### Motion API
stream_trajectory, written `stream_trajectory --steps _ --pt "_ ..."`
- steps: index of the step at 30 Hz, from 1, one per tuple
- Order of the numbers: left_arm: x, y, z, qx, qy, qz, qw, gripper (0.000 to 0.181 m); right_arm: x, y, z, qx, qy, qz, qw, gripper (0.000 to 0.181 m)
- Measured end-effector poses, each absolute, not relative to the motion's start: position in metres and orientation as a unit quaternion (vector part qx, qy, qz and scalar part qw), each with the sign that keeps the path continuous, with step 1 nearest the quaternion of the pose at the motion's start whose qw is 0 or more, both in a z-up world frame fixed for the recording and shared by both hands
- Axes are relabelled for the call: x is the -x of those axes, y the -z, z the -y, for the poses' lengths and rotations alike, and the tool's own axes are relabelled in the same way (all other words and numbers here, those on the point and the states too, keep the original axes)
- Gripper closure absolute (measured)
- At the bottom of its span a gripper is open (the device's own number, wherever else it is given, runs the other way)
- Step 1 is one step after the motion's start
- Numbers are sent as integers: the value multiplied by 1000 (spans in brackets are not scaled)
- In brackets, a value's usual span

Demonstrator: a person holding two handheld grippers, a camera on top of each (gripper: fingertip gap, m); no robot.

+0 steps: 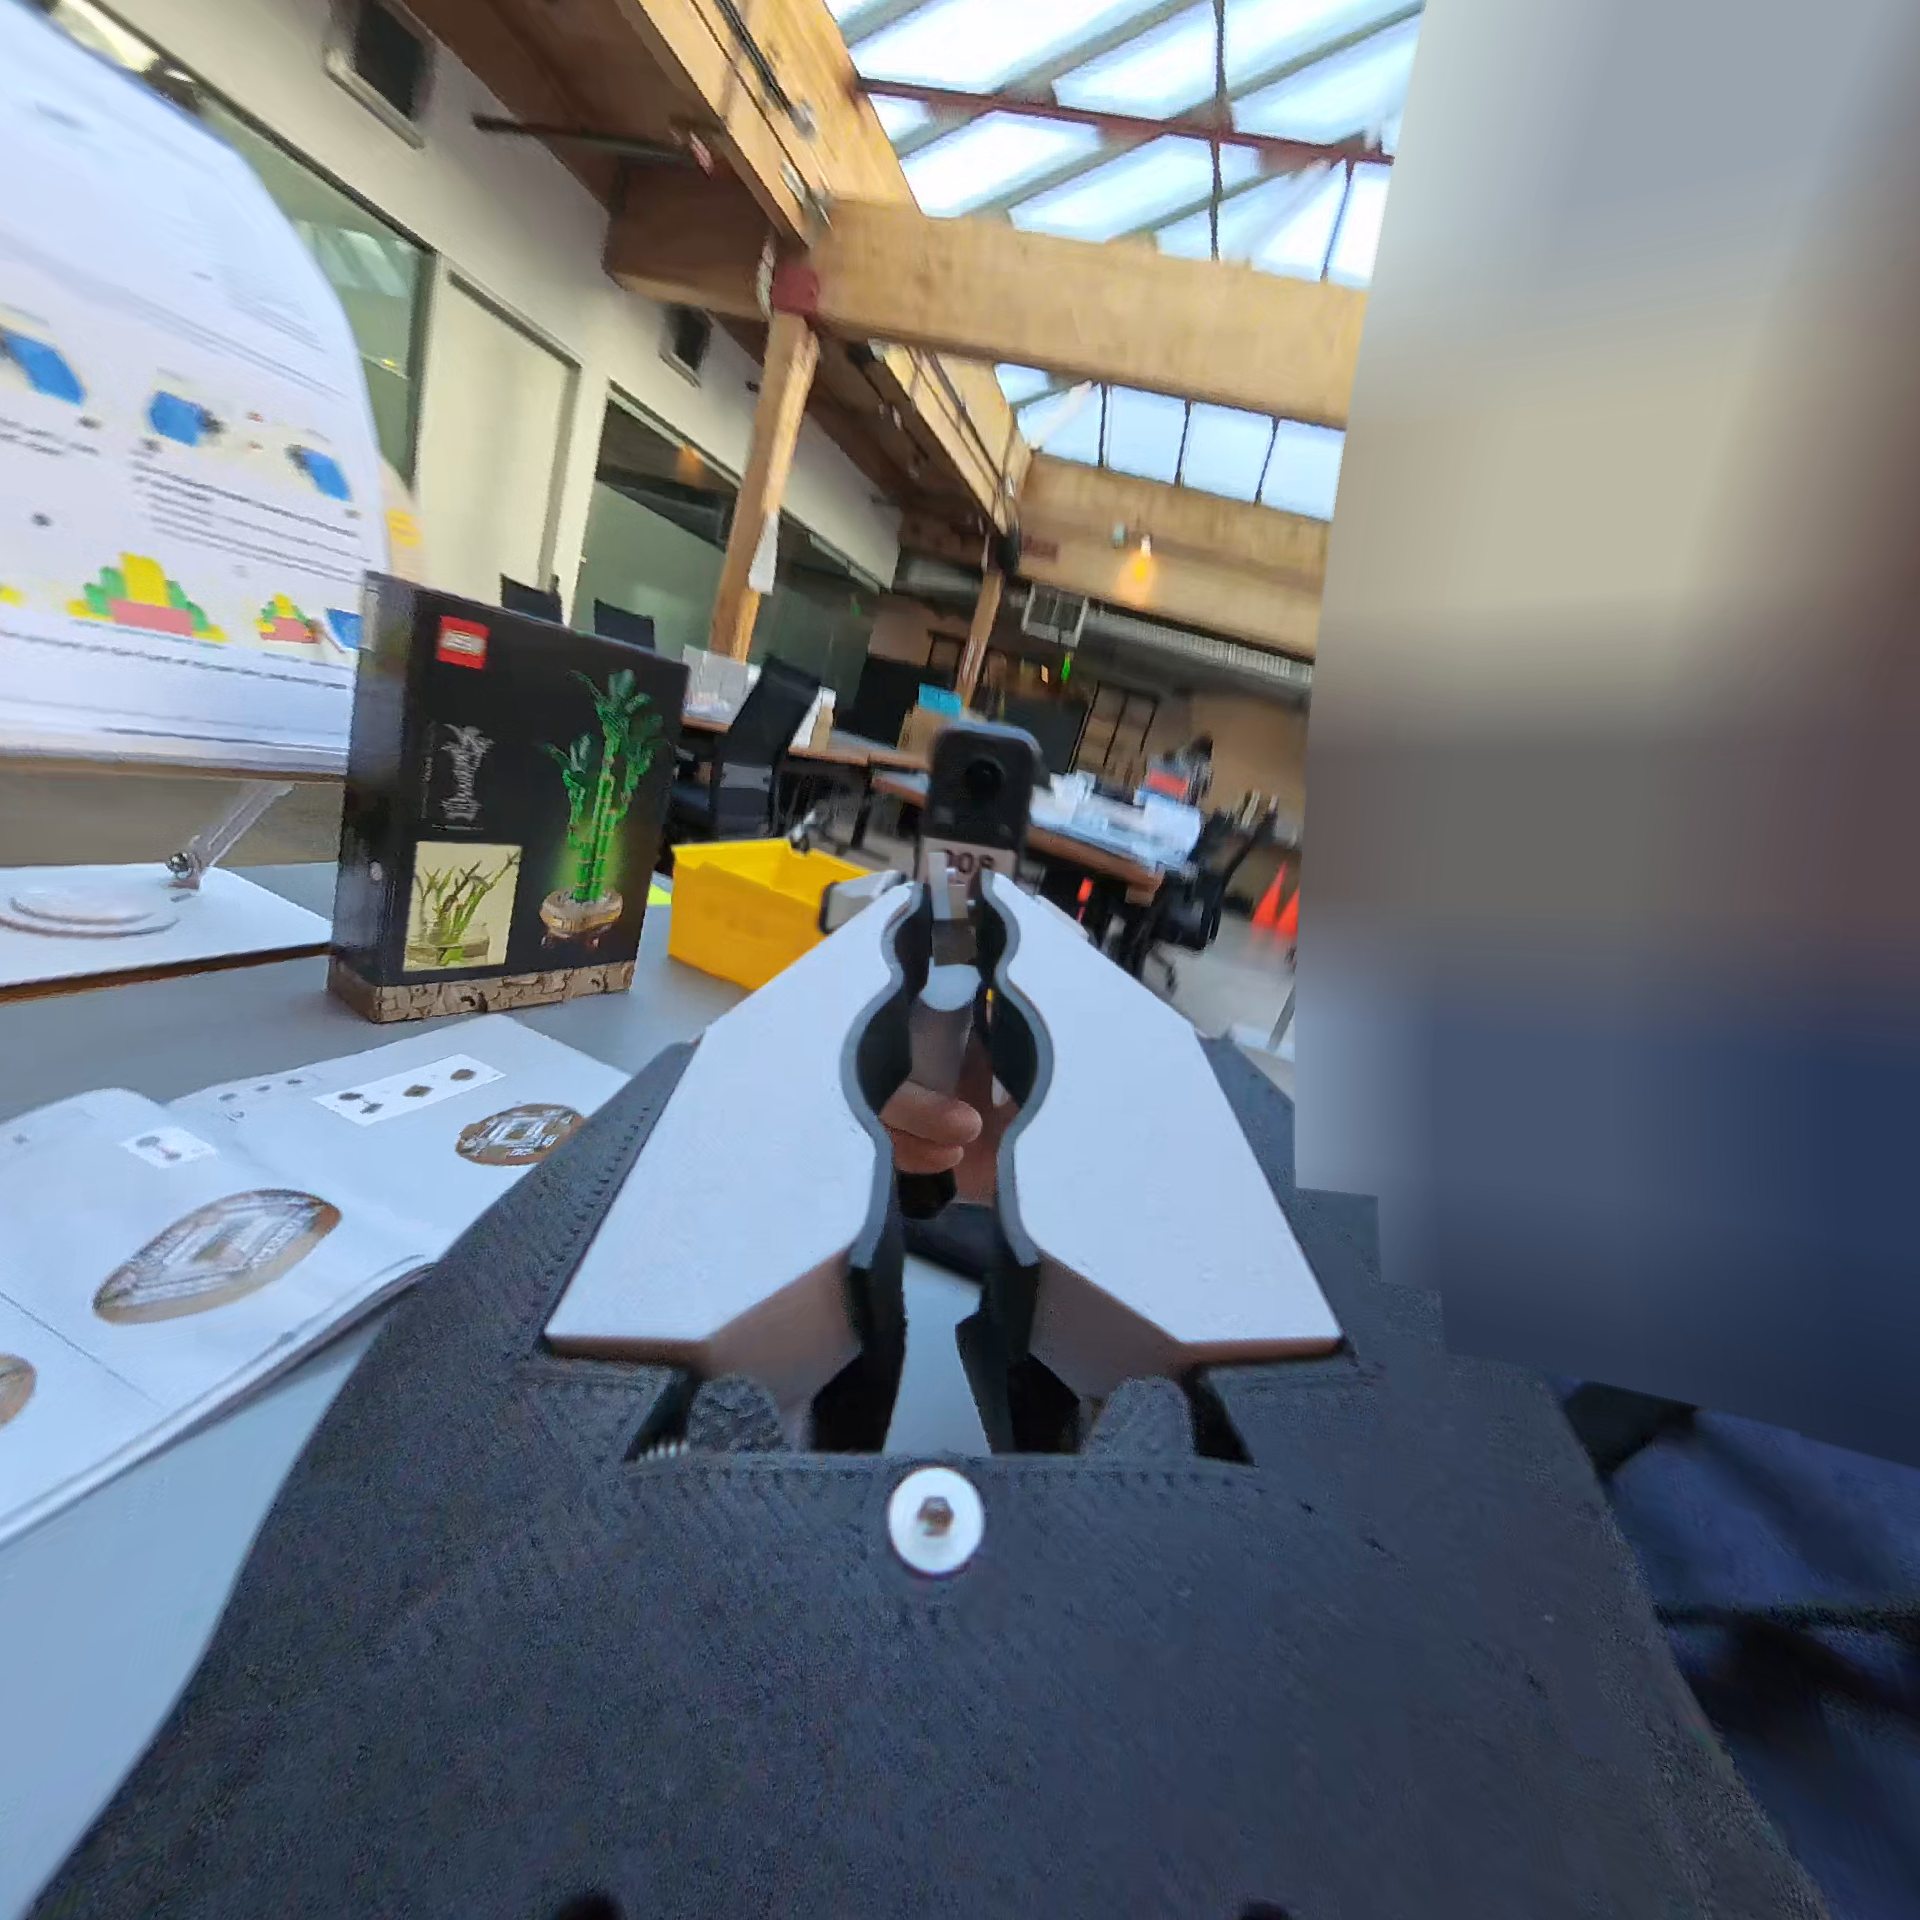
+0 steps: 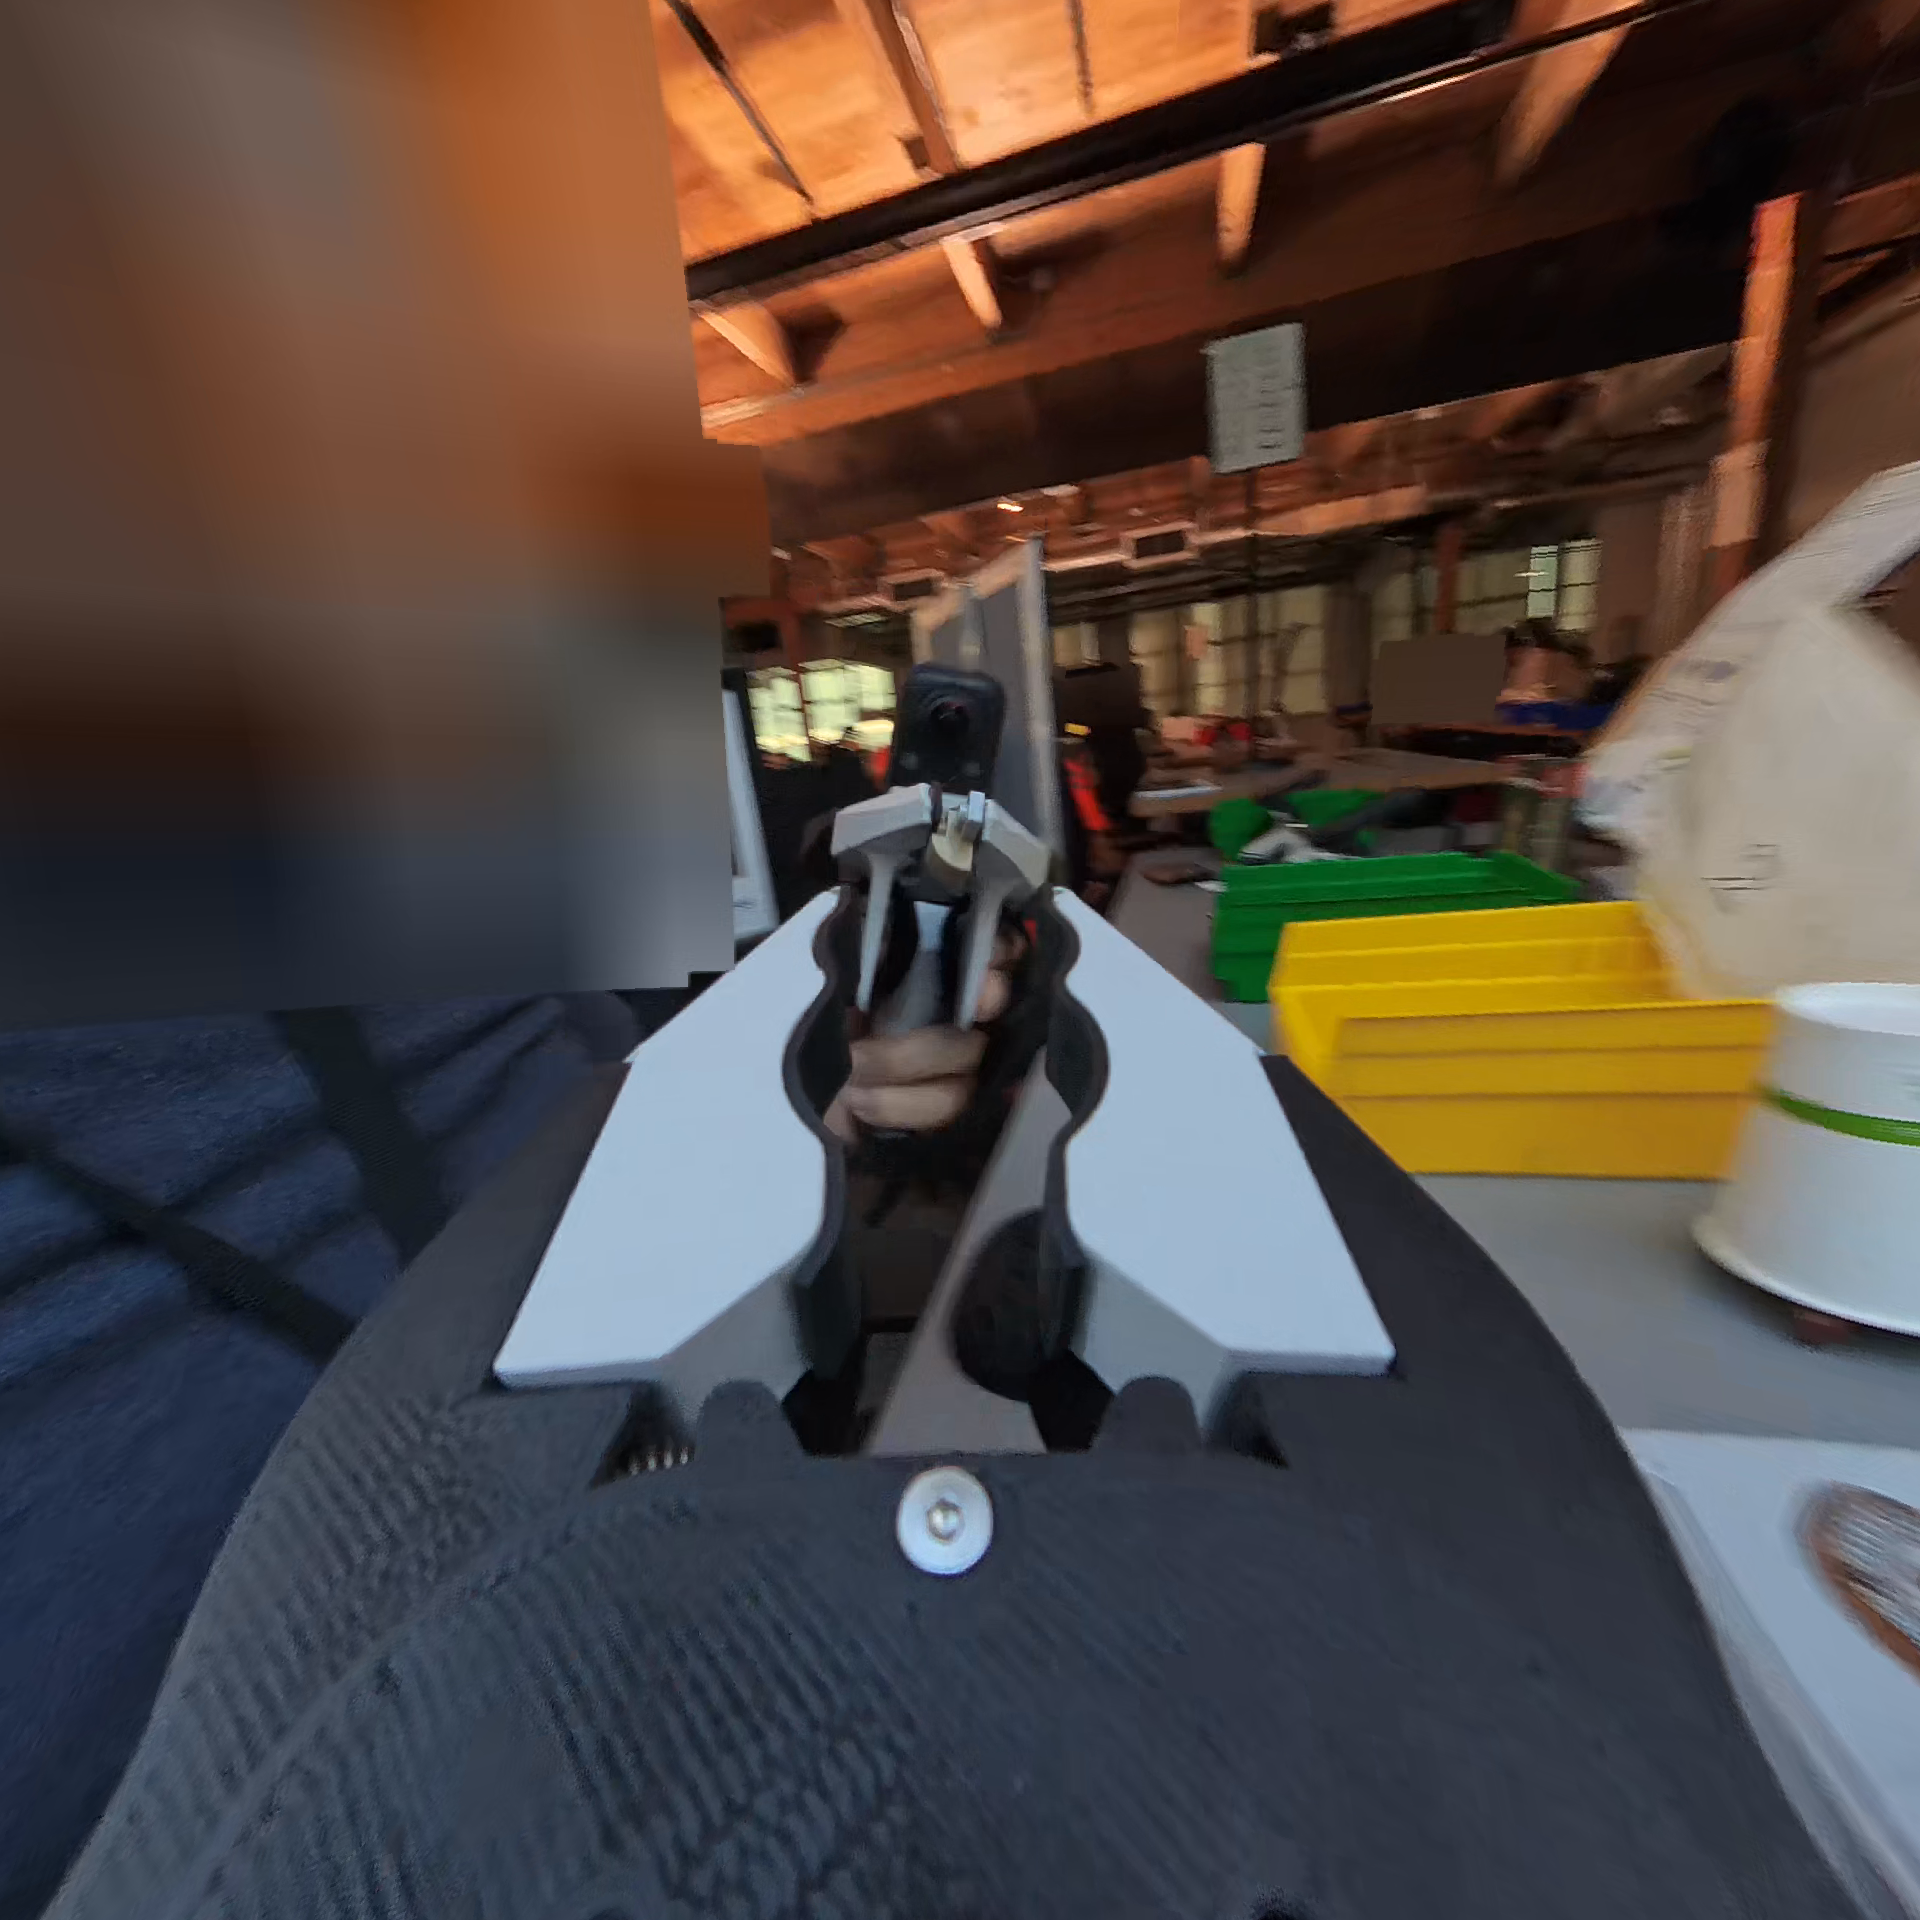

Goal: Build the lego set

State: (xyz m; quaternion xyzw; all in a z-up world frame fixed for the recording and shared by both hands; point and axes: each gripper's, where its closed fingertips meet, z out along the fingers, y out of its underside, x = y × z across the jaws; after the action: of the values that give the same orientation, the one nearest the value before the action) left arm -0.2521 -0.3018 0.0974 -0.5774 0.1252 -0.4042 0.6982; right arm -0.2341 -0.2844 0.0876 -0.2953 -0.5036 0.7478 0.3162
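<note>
In the left wrist view, the left hand-held gripper (image 1: 951, 894) is held above the grey surface (image 1: 665, 997) with its white fingers only slightly apart and nothing between them. No brick is gripped, so the build is judged not yet begun. The black cardboard lego box with the green bamboo picture (image 1: 499, 800) stands upright towards the far edge of the surface. The open white instruction booklet (image 1: 260, 1195) lies flat nearer the front edge. A yellow plastic bin (image 1: 748, 914) sits just beside the box. No loose bricks can be seen. For this step to be done well, the booklet page should be checked first. The hand-held gripper should then be lowered and opened wider before any part is approached.

In the right wrist view, the right hand-held gripper (image 2: 940, 904) is likewise raised, parted and empty, and it faces the left one. Stacked yellow plastic bins (image 2: 1507, 1039) and green plastic bins (image 2: 1371, 904) stand towards the far edge. A white round tub with a green band (image 2: 1849, 1143) stands at the right edge. Whether parts lie in the bins cannot be told, so they should be looked into from above.
</note>
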Motion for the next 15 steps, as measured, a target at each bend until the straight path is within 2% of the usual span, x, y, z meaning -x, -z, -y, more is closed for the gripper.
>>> stream_trajectory --steps 1,4,7,9,13,15 --pt "269 -100 299 566 433 -83 697 175 230 -92 266 313 -718 506 360 150" --pt "314 -83 287 557 502 34 660 175 211 -83 206 389 -580 517 495 158" --pt "335 -56 285 562 533 100 624 175 185 -34 159 490 -415 558 525 164" --pt "338 -40 284 573 539 124 605 175 163 3 136 554 -345 563 507 168" --pt "330 -13 276 595 555 157 560 175 143 88 144 651 -328 582 359 173" --pt "315 -3 273 605 583 152 521 175 133 129 153 654 -256 642 308 175"
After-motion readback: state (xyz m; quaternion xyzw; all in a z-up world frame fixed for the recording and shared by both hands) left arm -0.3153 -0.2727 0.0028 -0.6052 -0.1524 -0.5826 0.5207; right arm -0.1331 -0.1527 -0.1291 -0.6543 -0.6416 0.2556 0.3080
